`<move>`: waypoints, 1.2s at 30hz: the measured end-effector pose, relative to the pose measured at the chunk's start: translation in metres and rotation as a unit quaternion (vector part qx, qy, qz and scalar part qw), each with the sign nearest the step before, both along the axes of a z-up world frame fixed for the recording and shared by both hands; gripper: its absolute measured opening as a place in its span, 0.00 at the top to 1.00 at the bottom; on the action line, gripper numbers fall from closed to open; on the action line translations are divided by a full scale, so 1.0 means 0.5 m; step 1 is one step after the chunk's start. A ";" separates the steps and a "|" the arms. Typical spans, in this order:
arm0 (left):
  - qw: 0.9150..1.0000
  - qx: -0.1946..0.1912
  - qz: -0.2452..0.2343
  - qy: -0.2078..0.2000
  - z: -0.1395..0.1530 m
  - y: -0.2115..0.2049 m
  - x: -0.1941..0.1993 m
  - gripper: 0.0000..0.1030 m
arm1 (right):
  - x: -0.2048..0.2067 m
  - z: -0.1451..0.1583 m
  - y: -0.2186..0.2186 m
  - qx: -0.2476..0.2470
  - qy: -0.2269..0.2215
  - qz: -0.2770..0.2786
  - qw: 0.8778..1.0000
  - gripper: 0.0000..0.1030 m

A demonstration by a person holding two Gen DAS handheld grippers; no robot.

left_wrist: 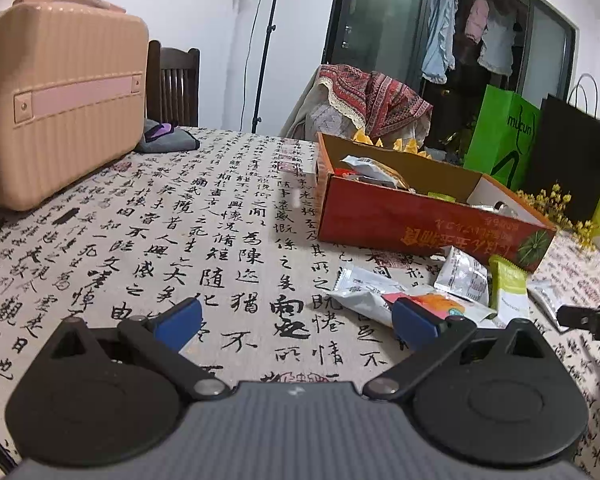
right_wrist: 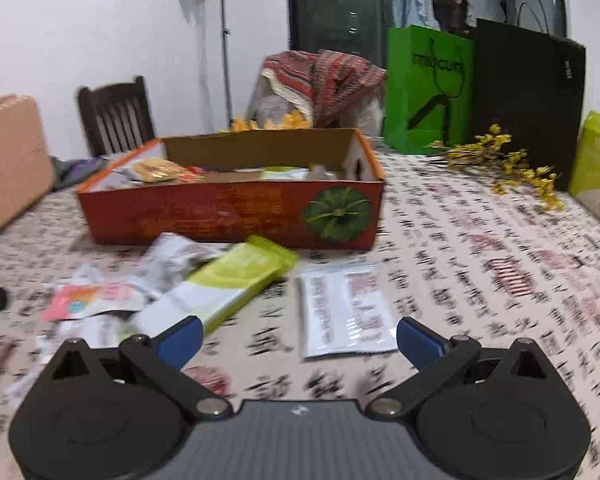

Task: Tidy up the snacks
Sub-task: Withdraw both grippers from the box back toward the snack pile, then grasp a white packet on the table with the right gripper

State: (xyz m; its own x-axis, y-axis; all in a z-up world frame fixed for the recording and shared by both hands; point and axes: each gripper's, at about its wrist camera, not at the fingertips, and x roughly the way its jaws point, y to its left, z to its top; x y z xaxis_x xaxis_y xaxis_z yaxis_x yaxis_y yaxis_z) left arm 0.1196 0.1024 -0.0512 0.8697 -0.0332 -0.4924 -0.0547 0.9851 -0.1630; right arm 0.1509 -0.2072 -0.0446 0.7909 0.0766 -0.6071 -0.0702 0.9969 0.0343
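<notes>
Foil packets [right_wrist: 344, 312] look light, crinkly, slippery; pinch one by its sealed edge. Both grippers, left [left_wrist: 296, 322] and right [right_wrist: 298, 338], have jaws wide apart, empty.

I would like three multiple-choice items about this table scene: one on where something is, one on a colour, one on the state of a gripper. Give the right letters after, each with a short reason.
1. Where does the green-and-white snack bar lie?
A. inside the box
B. on the tablecloth in front of the box
C. on the chair

2. What colour is the outer wall of the cardboard box?
A. red-orange
B. blue
C. white

3. How stands the right gripper?
A. shut on a packet
B. open, holding nothing
C. shut and empty

Answers:
1 B: in the right wrist view the bar rests on the tablecloth, on the near side of the box.
2 A: its near wall is red-orange with a green round print.
3 B: its blue fingers stand wide apart with only the tablecloth and a white packet lying beyond them.
</notes>
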 end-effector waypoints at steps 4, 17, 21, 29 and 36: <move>1.000 -0.010 0.000 0.000 -0.003 0.006 0.002 0.00 | 0.047 -0.016 -0.016 -0.029 0.021 -0.009 0.999 0.00; 0.999 -0.031 0.004 0.008 -0.008 0.016 0.007 0.00 | 0.137 -0.058 -0.026 -0.004 0.041 -0.005 0.999 0.00; 0.999 -0.037 0.010 0.011 -0.009 0.019 0.008 0.00 | 0.135 -0.059 -0.026 -0.005 0.040 -0.003 0.999 0.00; 0.999 -0.039 0.023 0.011 -0.009 0.023 0.005 0.00 | 0.123 -0.052 -0.020 -0.001 0.021 0.018 1.000 0.29; 0.998 -0.051 0.033 0.007 -0.008 0.033 0.003 0.00 | 0.076 -0.030 -0.033 0.015 0.000 0.022 1.000 0.58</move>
State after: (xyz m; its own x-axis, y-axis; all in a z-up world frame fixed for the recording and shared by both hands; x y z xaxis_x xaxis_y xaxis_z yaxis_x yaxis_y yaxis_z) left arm 0.1209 0.1187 -0.0552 0.8650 -0.0262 -0.5011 -0.1224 0.9575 -0.2612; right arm 0.1889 -0.2237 -0.0595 0.7865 0.1306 -0.6037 -0.1148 0.9913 0.0649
